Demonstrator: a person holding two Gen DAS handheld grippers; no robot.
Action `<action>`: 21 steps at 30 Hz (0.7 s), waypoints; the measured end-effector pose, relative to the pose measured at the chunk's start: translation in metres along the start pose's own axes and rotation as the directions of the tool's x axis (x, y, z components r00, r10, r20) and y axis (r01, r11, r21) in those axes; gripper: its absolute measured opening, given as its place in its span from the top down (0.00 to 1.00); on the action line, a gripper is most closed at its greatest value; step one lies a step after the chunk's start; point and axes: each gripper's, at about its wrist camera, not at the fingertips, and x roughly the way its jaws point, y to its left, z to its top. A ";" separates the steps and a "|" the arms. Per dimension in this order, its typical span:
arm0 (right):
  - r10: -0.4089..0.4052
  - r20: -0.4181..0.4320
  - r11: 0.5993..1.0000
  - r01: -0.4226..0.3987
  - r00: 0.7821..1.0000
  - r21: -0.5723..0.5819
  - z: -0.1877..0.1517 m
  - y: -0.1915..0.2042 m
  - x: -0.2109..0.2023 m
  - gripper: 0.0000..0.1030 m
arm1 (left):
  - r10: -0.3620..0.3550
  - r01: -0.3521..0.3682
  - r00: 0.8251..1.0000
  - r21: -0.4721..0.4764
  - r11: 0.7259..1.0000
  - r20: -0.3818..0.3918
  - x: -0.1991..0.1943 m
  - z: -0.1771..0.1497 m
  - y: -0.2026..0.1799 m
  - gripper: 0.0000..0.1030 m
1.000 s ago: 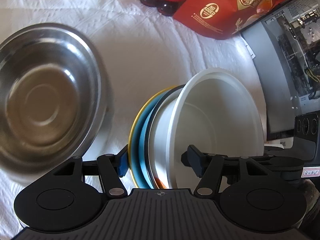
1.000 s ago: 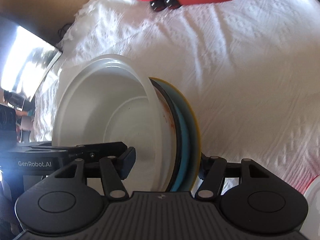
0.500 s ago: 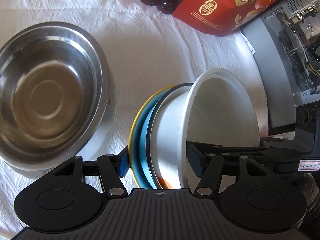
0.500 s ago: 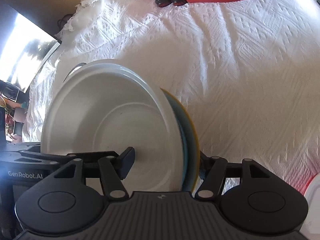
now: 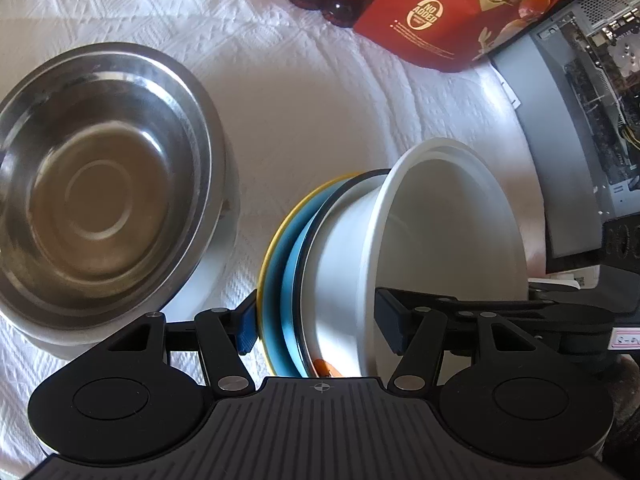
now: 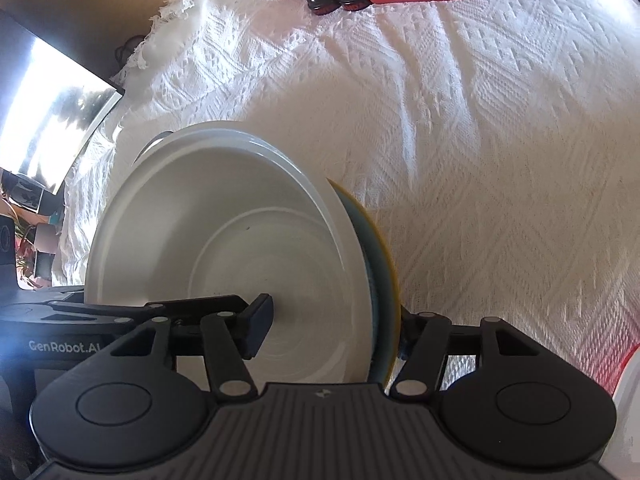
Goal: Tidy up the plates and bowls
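Between both grippers hangs the nested stack, on edge above the white cloth (image 6: 480, 128): left gripper (image 5: 316, 328) and right gripper (image 6: 332, 328), jaws just closing, each pinch white bowl (image 5: 348, 272) and plates (image 5: 280, 264) together. Steel bowl (image 5: 96, 184) lies off the left gripper's side, nearer it.

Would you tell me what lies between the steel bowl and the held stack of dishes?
Only bare white cloth separates the steel bowl from the stack of dishes, as the left wrist view shows.

Left tool (image 5: 316, 330) clamps a tipped-up stack: white bowl (image 5: 448, 220) nested against blue plate (image 5: 290, 280) and yellow plate (image 5: 272, 256). Big steel bowl (image 5: 100, 184) sits apart on the white cloth (image 5: 320, 100).
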 end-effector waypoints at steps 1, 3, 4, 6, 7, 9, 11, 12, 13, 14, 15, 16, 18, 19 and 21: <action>-0.003 -0.002 1.000 0.003 1.000 -0.004 -0.001 0.001 -0.001 0.44 | -0.001 0.001 1.000 0.000 1.000 -0.001 0.000 0.000 0.000 0.39; 0.001 -0.012 1.000 -0.001 1.000 -0.008 -0.002 0.001 -0.002 0.44 | -0.002 0.002 1.000 0.006 1.000 -0.001 0.000 0.000 0.000 0.39; 0.007 -0.015 1.000 -0.007 1.000 -0.008 -0.003 -0.001 -0.003 0.44 | 0.000 0.000 1.000 0.011 1.000 0.003 0.000 0.000 -0.001 0.39; 0.017 -0.017 1.000 -0.017 1.000 -0.005 -0.003 -0.003 -0.003 0.44 | 0.006 -0.006 1.000 0.017 1.000 0.007 0.001 0.000 -0.002 0.39; 0.021 -0.015 1.000 -0.021 1.000 0.000 -0.003 -0.004 -0.003 0.44 | 0.007 -0.007 1.000 0.018 1.000 0.007 0.001 0.001 -0.003 0.39; 0.023 -0.014 1.000 -0.023 1.000 0.008 -0.002 -0.005 -0.002 0.44 | 0.008 -0.009 1.000 0.022 1.000 0.004 0.001 0.000 -0.002 0.39; 0.032 -0.021 0.999 -0.032 0.999 0.011 -0.002 -0.005 -0.001 0.44 | 0.009 -0.009 1.000 0.017 1.000 0.004 0.002 0.000 -0.001 0.39; 0.044 -0.027 0.999 -0.043 0.999 0.019 -0.003 -0.007 0.001 0.44 | 0.011 -0.011 1.000 0.016 1.000 0.004 0.002 0.000 -0.002 0.39; 0.055 -0.033 0.998 -0.054 0.998 0.029 -0.003 -0.008 0.001 0.44 | 0.012 -0.012 1.000 0.018 1.000 0.005 0.002 0.000 -0.002 0.39; 0.064 -0.038 0.997 -0.063 0.997 0.035 -0.003 -0.009 0.002 0.44 | 0.014 -0.014 1.000 0.017 1.000 0.006 0.002 0.000 -0.002 0.39; 0.067 -0.038 0.997 -0.066 0.997 0.038 -0.004 -0.009 0.002 0.44 | 0.014 -0.014 1.000 0.016 1.000 0.007 0.002 0.000 -0.002 0.39; 0.069 -0.039 0.997 -0.067 0.997 0.040 -0.004 -0.009 0.002 0.44 | 0.013 -0.013 1.000 0.013 1.000 0.006 0.002 0.000 -0.002 0.39; 0.067 -0.041 0.997 -0.065 0.997 0.041 -0.003 -0.008 0.002 0.44 | 0.014 -0.014 1.000 0.007 1.000 0.004 0.001 0.000 -0.001 0.39; 0.065 -0.043 0.997 -0.063 0.997 0.042 -0.003 -0.007 0.002 0.44 | 0.014 -0.014 1.000 0.005 1.000 0.003 0.001 0.000 -0.001 0.39; 0.061 -0.045 0.997 -0.059 0.997 0.053 -0.003 -0.007 0.002 0.44 | 0.012 -0.012 1.000 0.007 1.000 0.003 0.001 0.001 -0.001 0.39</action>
